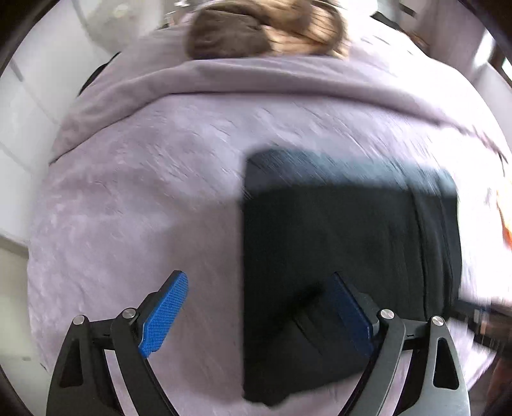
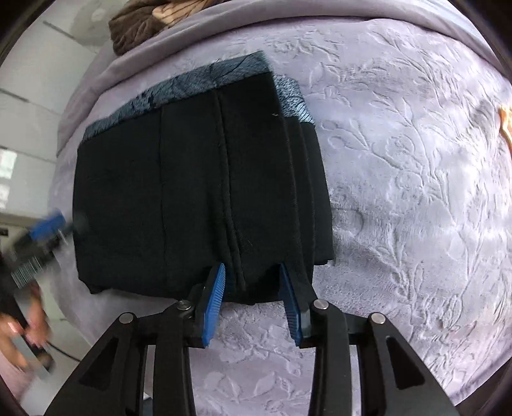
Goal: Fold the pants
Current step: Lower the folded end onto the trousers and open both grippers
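Right hand-held gripper point(image 2: 252, 281) sat at the near edge of the folded pants point(image 2: 198, 192), its blue pads point(image 2: 212, 304) partly spread and straddling a thick stack of seams there; whether the cloth was truly nipped between them I could not tell, the jaws standing a fair gap apart. Left hand-held gripper point(image 1: 259, 307) was spread wide and held nothing, one pad over the bare bedspread point(image 1: 128, 208), the other over the dark cloth; in the right wrist view it showed blurred at the far left. The pants lay as a compact dark rectangle on the lilac embossed bedspread, roughly mid-bed and slightly left in the right wrist view. Risk, as judged: a tug from the right pads could drag only the top layers and skew the stack, since the right-hand layers already stepped out unevenly; the plush bedspread might also catch and ruck the bottom ply. Long axis hard to call, the bundle being near square; the seams ran near-to-far, with the paler blue-grey band point(image 2: 179, 89) at the far edge. Beyond that, a brown blanket point(image 2: 137, 28) lay heaped at the far end.
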Motion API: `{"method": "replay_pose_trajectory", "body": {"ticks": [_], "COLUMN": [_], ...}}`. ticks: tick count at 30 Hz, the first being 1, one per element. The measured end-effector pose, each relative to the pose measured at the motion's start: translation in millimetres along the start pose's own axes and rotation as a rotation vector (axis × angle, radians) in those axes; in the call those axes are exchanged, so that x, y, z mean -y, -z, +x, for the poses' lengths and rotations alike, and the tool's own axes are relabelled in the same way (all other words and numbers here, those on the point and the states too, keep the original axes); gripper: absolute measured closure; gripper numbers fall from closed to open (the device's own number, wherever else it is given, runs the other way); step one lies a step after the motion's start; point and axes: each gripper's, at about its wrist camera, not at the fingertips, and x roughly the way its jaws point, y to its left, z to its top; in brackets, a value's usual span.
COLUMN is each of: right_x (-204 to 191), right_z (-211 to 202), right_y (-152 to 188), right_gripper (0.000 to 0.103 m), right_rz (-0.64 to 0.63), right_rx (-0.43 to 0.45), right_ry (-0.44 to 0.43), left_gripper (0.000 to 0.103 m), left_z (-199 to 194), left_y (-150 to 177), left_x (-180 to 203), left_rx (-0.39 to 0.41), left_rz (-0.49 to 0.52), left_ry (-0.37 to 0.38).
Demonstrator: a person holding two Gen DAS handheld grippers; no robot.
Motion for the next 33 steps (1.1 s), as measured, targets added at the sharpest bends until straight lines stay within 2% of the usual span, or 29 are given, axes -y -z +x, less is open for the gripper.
{"method": "replay_pose_trajectory", "body": {"ticks": [2,4,8,12,14,15,17,20,23,29,33], "right_x": [0,0,-6,-8,-7,-7,-8,-3,1,4,1], "right_z": [1,3,6,7,4,2,-1,-11,-17,-26,-30], "right_y": [1,0,3,2,2,2,5,15,21,38,47], "right_gripper": [0.063,0.063,0.063,0.061,0.056,0.05,0.043,0.043,0.035,0.033,0.024], "right_rz": [0.01,0.014,0.007,0.018,0.031,0.035,0.04,0.052,0.081,0.119,0.127], "right_rx": [-0.003,-0.005,-0.009,-0.014,-0.011,-0.01,-0.013,-0.012,-0.017,-0.013,-0.007], "right_ry": [0.0,0.0,0.011,0.017,0.012,0.01,0.017,0.012,0.004,-0.008,-0.018], "left_gripper": [0.012,0.012,0.005,0.005,0.005,0.005,0.005,0.005,0.005,0.001,0.001], "left_z": [14,29,38,26,18,15,11,4,-5,-15,-18], "left_y": [-15,-23,-21,-20,-19,-17,-13,-5,0,12,19], "left_x": [-15,-22,-13,-20,-22,-22,-20,-16,-11,6,18], "left_rx": [-0.013,-0.042,-0.025,-0.056,-0.07,-0.079,-0.101,-0.115,-0.11,-0.128,-0.149], "left_rz": [-0.077,-0.106,-0.034,-0.044,-0.032,-0.025,-0.013,0.004,0.025,0.085,0.114], "left_ry": [-0.01,0.001,-0.068,-0.038,-0.042,-0.038,-0.03,-0.025,-0.012,-0.005,0.007]}}
